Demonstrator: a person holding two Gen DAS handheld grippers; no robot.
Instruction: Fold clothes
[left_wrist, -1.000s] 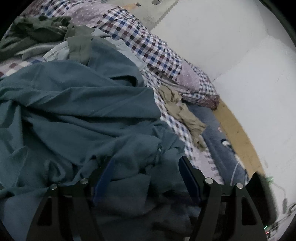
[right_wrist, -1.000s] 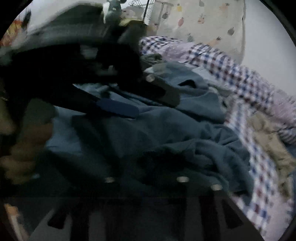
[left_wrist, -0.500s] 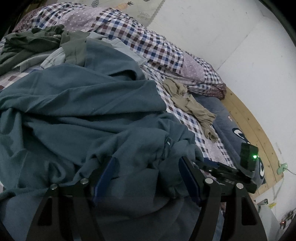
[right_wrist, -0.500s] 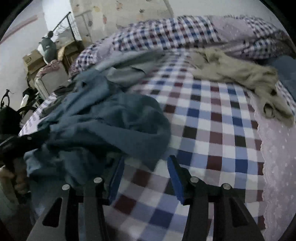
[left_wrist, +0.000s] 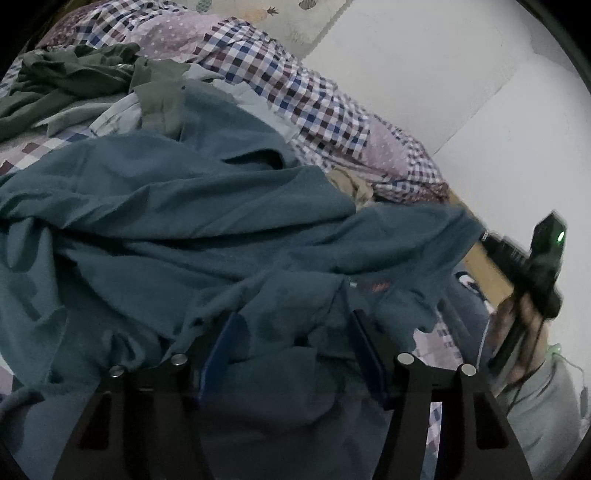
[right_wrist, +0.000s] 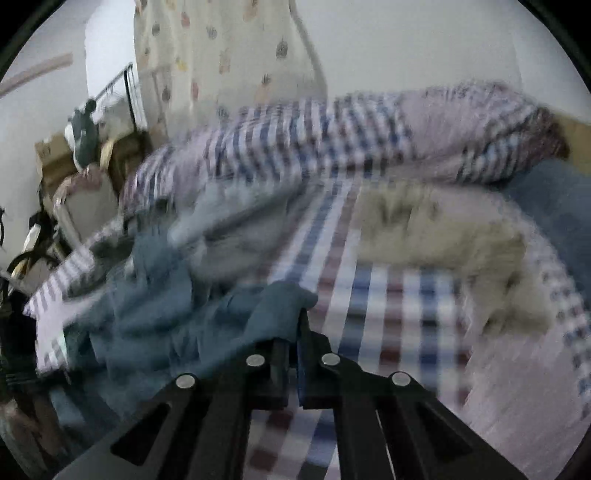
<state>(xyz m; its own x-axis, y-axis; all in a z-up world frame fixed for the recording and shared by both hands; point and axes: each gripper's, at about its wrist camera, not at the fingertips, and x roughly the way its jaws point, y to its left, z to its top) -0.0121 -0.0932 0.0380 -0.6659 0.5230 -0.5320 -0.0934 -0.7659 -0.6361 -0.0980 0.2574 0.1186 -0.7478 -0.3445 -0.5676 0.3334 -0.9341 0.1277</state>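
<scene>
One teal shirt (left_wrist: 207, 221), soft and heavily creased, fills the centre of the left view over the checked bedsheet (right_wrist: 388, 295). The left gripper (left_wrist: 295, 332) stands spread wide, cloth bunched between its fingers. The right gripper (right_wrist: 293, 325) is pinched tight on the shirt's edge. One crumpled beige garment (right_wrist: 443, 236) lies at right; dark green clothes (left_wrist: 74, 81) lie upper left.
</scene>
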